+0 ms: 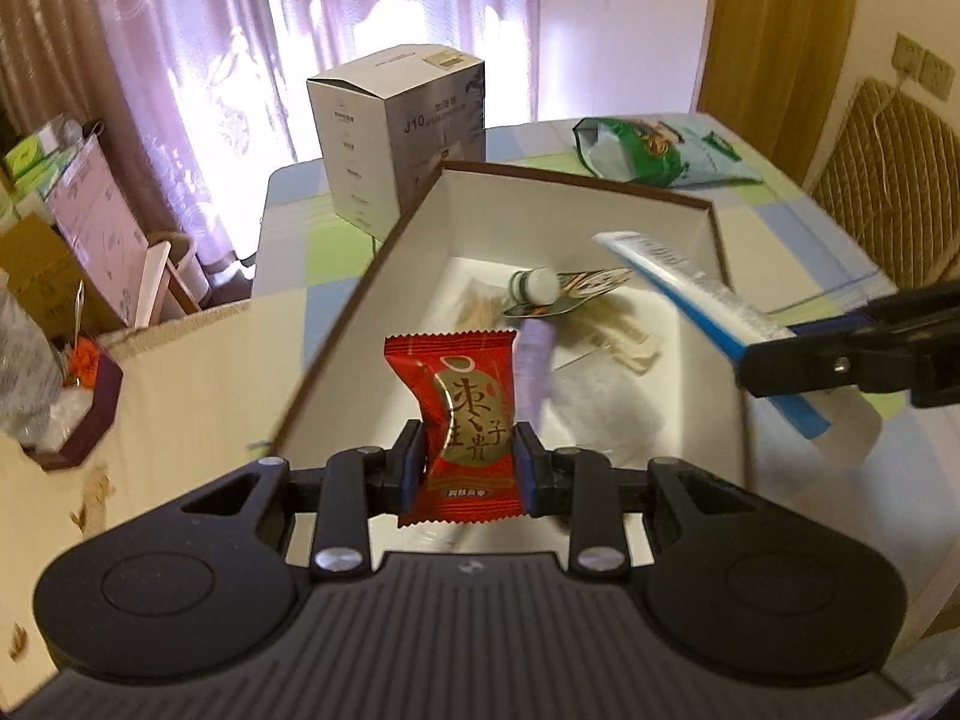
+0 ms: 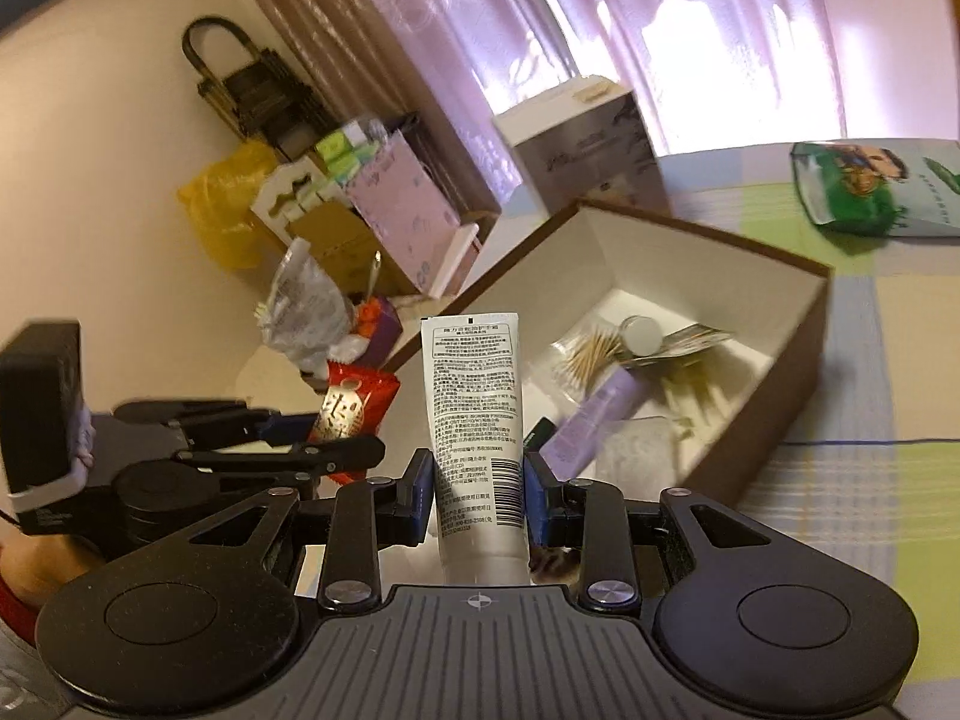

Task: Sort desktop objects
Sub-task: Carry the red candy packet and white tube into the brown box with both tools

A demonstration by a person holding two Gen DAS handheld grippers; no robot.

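**A:** Two grippers, two loads. From the left wrist view, what do you get?

**B:** The left gripper (image 1: 468, 462) has its jaws drawn close, clamped on a red snack packet (image 1: 465, 420) that stands upright between the pads. It hangs above the near left corner of the open brown box (image 1: 660, 195), which sits on the checked tablecloth (image 1: 804, 228). Inside lie a small bottle with a white cap (image 1: 537, 288), a purple tube (image 1: 534, 360) and a bundle of toothpicks (image 1: 480, 309). On the right, the right gripper (image 1: 750, 369) carries a white and blue tube (image 1: 690, 285) over the box's right rim.

**A:** And the right wrist view?

**B:** The right gripper (image 2: 477, 480) is partly closed on that white tube (image 2: 477, 420), printed side facing up. The box (image 2: 807, 312) lies ahead of it, the same clutter on its floor. The left gripper (image 2: 336, 444) with the red packet (image 2: 351, 405) shows at the left, near the box's left wall. A grey carton (image 2: 582, 138) stands at the table's far edge and a green bag (image 2: 864, 192) lies towards the far right corner.

**A:** So which step?

**B:** I judge it the carry into the box. Next, each item needs to sit clear inside the walls before the jaws let go; the tube is long, so it should go down flat along the box.
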